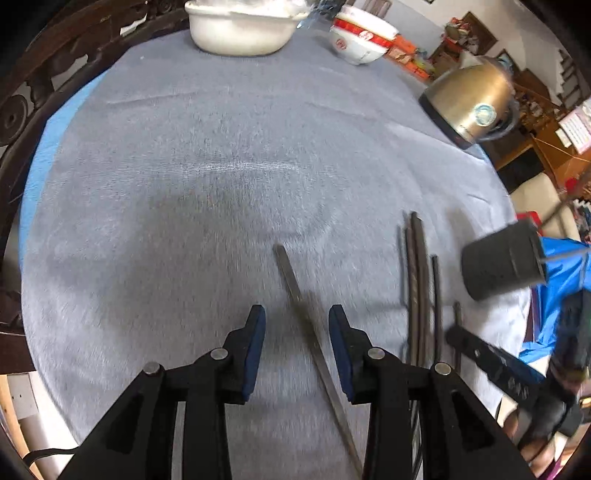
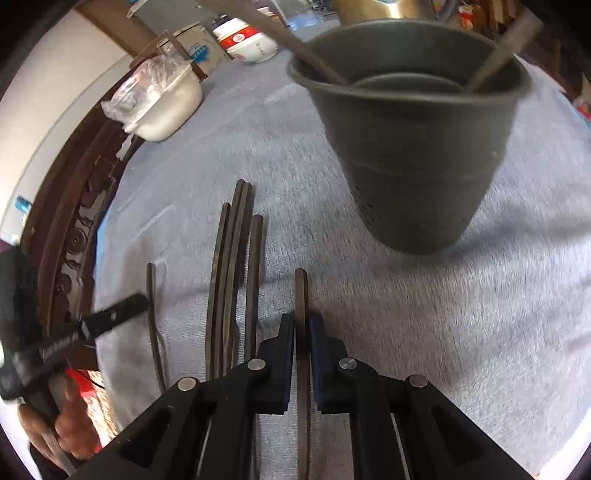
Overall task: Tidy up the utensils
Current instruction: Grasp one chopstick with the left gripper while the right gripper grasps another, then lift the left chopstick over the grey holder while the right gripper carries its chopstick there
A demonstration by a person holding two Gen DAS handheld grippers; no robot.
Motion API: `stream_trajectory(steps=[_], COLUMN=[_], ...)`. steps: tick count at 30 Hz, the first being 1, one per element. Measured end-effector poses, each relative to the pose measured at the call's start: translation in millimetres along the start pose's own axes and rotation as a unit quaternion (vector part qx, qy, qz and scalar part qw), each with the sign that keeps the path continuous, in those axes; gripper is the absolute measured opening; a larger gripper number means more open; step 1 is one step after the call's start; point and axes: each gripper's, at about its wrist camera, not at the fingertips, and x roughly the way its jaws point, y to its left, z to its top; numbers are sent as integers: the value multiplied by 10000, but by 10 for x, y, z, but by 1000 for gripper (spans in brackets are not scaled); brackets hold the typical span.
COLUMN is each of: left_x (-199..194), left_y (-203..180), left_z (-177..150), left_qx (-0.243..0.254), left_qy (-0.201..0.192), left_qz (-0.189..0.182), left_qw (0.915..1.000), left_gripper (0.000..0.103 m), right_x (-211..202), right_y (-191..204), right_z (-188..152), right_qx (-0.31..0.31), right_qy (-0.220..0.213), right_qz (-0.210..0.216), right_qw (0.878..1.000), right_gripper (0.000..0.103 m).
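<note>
My left gripper hangs open over the grey cloth. A single dark chopstick lies slanted between its blue pads, closer to the right one, and neither pad presses on it. My right gripper is shut on another chopstick, whose end sticks out ahead of the pads. A bundle of several chopsticks lies on the cloth just left of it. A dark grey cup stands ahead to the right with two chopsticks leaning inside.
A white basin, a red-and-white bowl and a golden kettle stand along the far side. Dark carved wood rims the table on the left. A hand holds the left gripper's body.
</note>
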Motion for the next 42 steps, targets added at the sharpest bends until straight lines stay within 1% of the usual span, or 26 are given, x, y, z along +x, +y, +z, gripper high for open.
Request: stream_trajectory(steps=[2,3,4,5,8,10,13,17,19,23,29,32,36,42], left_x=[93,107,120,138,101,-11,-319,-717,-957,-1273,-1632,-1783,-1962,-2139], left_y=[-22,-41,-45,-56,-43,-75,-183,-400,-559,-796,-1108,-1253,-1428,-1701], left_z=[74,99,119,133,137,130,81,29,-20,-61,-140,-151,-162,-59], left_qx=[-65,-73,-74,-85,-181,-171,-90,230,444,779,1167,1293,1408,1454], left_qy=[46,-7,-8,8,-50,-229,-561,-1005,-1248,-1606,-2045,-2224,-2556,-2975], left_qz=[6,27,79,102,42,-3,-201,-272,-351,-446,-559,-626,-650,-824], left_qw=[10000,10000,9999,9999,9998,9996,9982,9943,9906,9829,9703,9643,9543,9400], left_gripper=[35,30,15,10,9,9,8,6,6,5,5,5,5,5], right_x=[-3,-11,-30,-64,-248,-417,-715,-998,-1129,-1395,-1834,-2018,-2249,-2625], right_y=[5,6,6,6,30,66,110,175,184,226,290,258,158,34], right_z=[-2,-11,-23,-33,-48,-51,-67,-98,-124,-166,-229,-219,-202,-188], right_qx=[-87,-129,-161,-183,-297,-456,-645,-779,-804,-888,-1031,-958,-777,-513], right_qy=[-16,-38,-85,-154,-440,-701,-1131,-1556,-1739,-2145,-2908,-3210,-3608,-4319], right_qz=[-28,-32,-6,51,269,358,561,700,815,1061,1248,1275,1292,1008], right_qw=[10000,9999,9998,9997,9982,9959,9899,9822,9781,9669,9430,9336,9204,8948], right_gripper=[9,9,8,8,7,6,6,6,6,7,7,7,7,7])
